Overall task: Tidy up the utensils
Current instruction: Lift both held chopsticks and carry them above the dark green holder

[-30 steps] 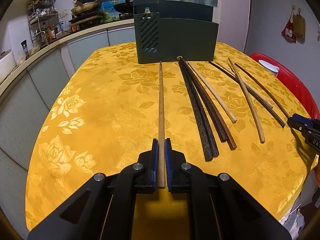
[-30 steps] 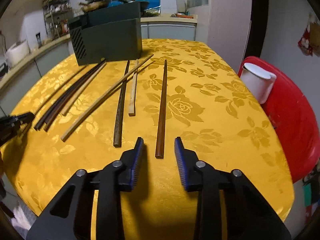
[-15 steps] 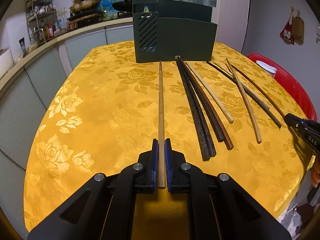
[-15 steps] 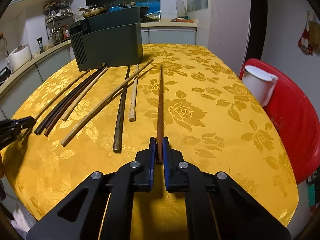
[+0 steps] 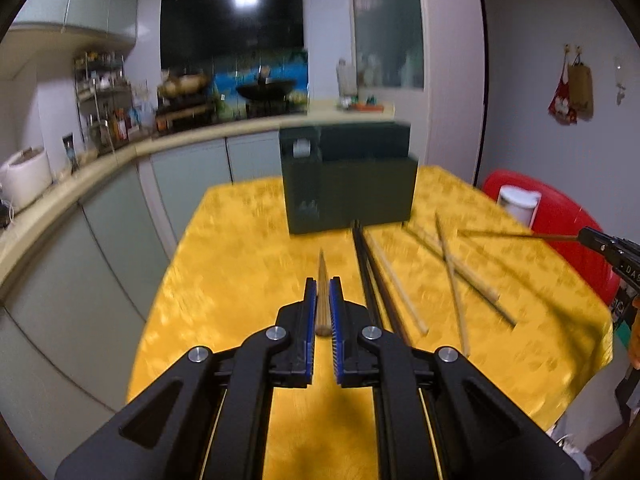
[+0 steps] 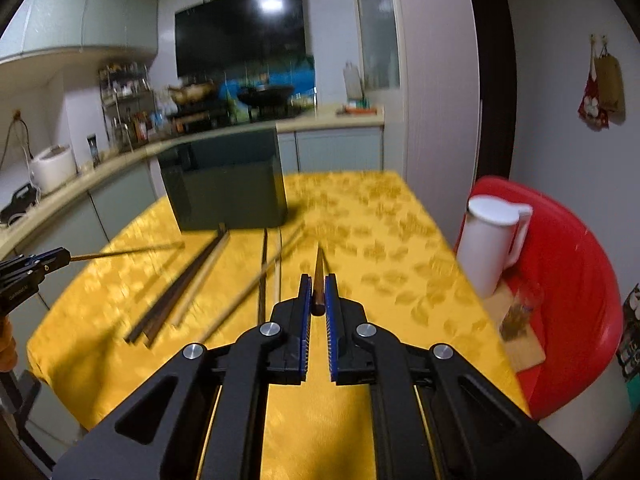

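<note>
Wooden light chopstick [image 5: 322, 292], clamped in the left gripper [image 5: 322, 300], and dark chopstick [image 6: 318, 286], clamped in the right gripper [image 6: 317, 296], are now lifted off the tablecloth [image 5: 224, 280]; holder [image 5: 348, 192] contents are indiscernible.

The right gripper [image 6: 319, 294] pinches a dark brown chopstick [image 6: 319, 280] at frame centre; loose chopsticks [image 6: 192, 284] lie lower left before the dark green holder [image 6: 228, 188].

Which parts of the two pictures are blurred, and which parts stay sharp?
Left wrist view: the left gripper is sharp, the yellow tablecloth and loose chopsticks are smeared. Right wrist view: the right gripper is sharp, the tablecloth pattern streaked.
</note>
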The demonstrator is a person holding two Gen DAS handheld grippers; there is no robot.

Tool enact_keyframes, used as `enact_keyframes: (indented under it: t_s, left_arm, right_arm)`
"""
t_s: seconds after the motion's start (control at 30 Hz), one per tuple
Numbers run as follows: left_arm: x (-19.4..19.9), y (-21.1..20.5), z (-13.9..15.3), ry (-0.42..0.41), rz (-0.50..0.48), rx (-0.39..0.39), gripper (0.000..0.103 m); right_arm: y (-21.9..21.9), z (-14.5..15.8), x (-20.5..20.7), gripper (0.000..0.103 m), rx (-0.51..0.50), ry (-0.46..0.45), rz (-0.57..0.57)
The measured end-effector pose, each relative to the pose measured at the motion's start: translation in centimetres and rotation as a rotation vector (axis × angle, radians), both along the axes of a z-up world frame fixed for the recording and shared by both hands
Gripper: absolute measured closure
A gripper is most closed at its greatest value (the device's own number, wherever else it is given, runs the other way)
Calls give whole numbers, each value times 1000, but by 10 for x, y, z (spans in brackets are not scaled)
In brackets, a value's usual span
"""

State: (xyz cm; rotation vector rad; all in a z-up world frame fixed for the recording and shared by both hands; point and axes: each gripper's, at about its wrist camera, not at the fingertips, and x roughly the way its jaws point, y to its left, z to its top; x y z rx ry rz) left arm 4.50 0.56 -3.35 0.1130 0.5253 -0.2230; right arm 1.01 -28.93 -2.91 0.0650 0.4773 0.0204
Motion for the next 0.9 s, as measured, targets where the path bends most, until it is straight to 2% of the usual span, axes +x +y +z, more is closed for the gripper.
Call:
enact_keyframes:
  t_s: [0.13, 0.3, 0.7, 0.9]
  left_arm:
    - [4, -5, 33, -55, -25, -14, 97]
    - [19, -13, 58, -83, -53, -20, 97]
    - [68, -14, 81, -40, -98, -54, 97]
    - [101, -18, 98, 0, -102, -60, 97]
  right_arm:
    - [-2, 28, 6, 95, 9, -54, 28]
    - [-3, 50, 26, 95, 23, -69, 78]
    - [1, 79, 77, 95, 13, -55, 122]
    - [2, 109, 116, 95, 36, -34, 148]
